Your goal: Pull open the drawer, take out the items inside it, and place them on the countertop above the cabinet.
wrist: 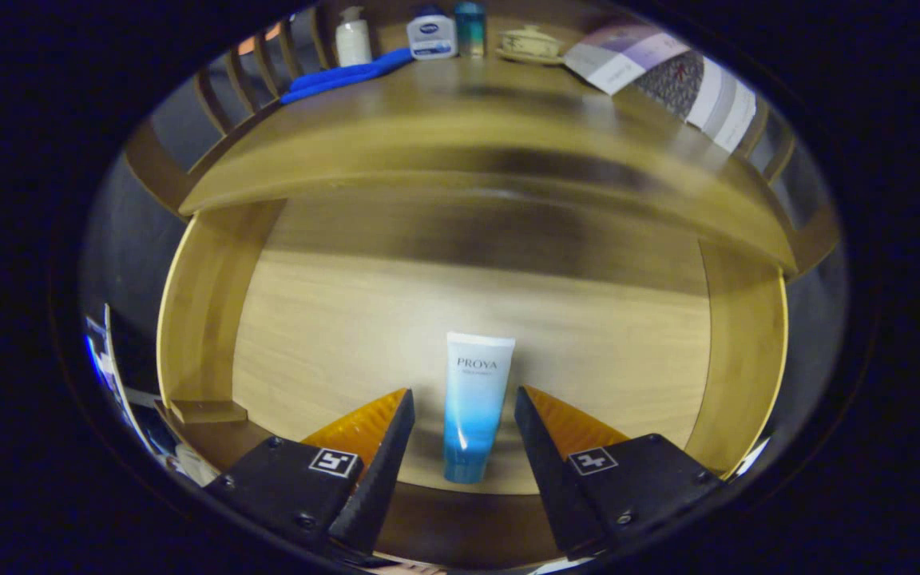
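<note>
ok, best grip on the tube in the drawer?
Probably the tube at mid-body, coming down from above. It lies flat on the drawer floor, long axis running away from the hand-held gripper, whose open fingers already flank it without touching. Closing across the narrow width should work; the blue cap end nearest the fingers looks thicker, the far crimped end flatter.

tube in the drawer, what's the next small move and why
Probably ease the gripper down and forward, then close on the tube. The drawer is already pulled open, the tube lies flat on its floor lined up between the spread fingers, and neither finger seems to press on it yet. The countertop above has bare space for it.
</note>
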`<state>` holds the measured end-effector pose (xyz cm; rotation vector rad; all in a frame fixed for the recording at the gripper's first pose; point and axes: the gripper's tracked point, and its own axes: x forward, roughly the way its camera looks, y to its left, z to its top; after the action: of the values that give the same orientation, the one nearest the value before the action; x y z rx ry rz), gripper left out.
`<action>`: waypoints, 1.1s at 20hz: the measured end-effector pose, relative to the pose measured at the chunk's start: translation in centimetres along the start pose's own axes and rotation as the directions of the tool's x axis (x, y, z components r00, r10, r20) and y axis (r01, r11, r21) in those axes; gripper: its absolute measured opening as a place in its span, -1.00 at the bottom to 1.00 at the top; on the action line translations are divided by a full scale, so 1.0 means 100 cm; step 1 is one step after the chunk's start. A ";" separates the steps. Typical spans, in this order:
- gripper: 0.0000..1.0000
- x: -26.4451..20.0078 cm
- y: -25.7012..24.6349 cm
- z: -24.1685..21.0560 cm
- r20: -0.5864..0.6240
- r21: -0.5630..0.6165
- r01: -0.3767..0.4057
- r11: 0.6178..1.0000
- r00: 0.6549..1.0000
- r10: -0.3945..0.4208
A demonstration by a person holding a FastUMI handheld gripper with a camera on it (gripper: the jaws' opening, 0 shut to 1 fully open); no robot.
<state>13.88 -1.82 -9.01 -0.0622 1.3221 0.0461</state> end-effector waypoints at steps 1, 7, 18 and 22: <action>0.61 0.005 -0.001 -0.003 -0.021 0.004 0.008 1.000 1.000 -0.008; 0.57 0.021 -0.003 -0.014 -0.072 -0.015 0.053 0.999 0.996 -0.054; -0.04 0.012 -0.006 -0.010 0.014 0.078 0.000 0.997 1.000 -0.001; -0.04 -0.012 -0.004 -0.008 0.087 0.089 -0.042 0.995 0.996 0.034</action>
<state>12.87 -2.28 -8.08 0.0416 1.2381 0.0205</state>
